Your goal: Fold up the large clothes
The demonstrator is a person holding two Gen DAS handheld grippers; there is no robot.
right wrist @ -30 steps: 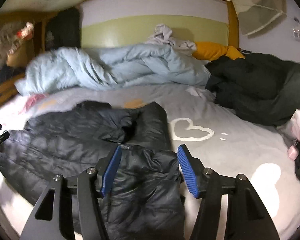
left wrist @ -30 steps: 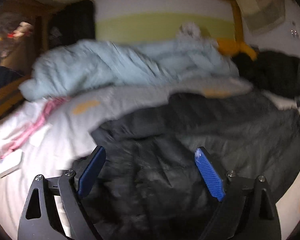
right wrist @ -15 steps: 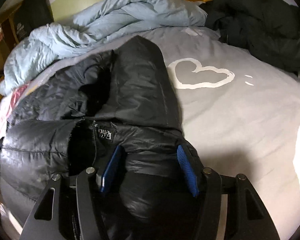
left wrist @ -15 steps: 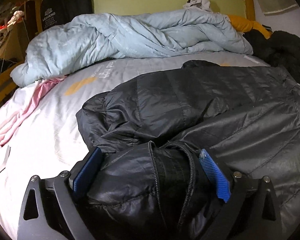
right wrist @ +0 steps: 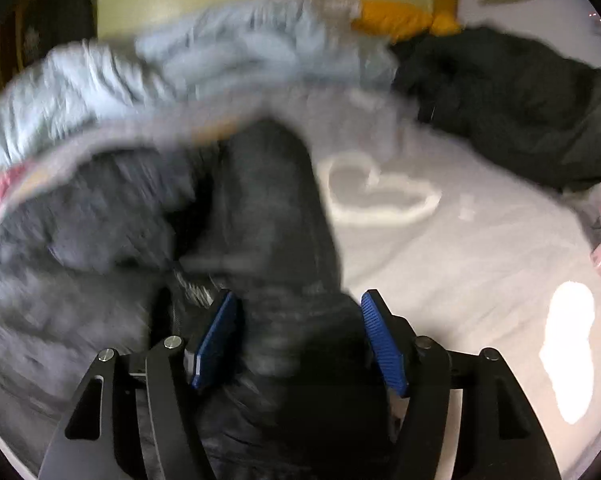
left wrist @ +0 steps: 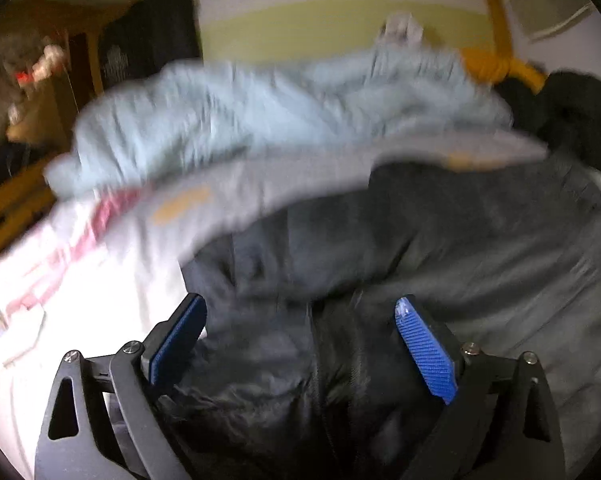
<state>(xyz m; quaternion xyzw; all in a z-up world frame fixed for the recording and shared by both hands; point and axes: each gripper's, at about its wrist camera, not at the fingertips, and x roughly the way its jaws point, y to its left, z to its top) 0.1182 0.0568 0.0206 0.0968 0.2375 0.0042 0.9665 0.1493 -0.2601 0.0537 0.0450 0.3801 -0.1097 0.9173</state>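
Observation:
A black puffer jacket [left wrist: 440,248] lies spread on the grey bed sheet [left wrist: 260,188]. In the left wrist view my left gripper [left wrist: 300,316] is open, its blue pads on either side of the jacket's zipper edge. In the right wrist view the jacket [right wrist: 268,208] has one part folded over the middle, and my right gripper [right wrist: 298,312] is open with jacket fabric between its fingers. Both views are blurred by motion, so I cannot tell whether the pads touch the fabric.
A crumpled light-blue duvet [left wrist: 260,108] lies along the headboard. A second dark garment [right wrist: 512,100] is piled at the right, with a yellow pillow [right wrist: 400,20] behind it. A white heart print [right wrist: 376,196] marks the sheet. Pink-and-white cloth [left wrist: 60,248] lies at the left.
Both grippers have pulled back and up from the jacket; both views now show more of the headboard and are motion-blurred. Both stay open.

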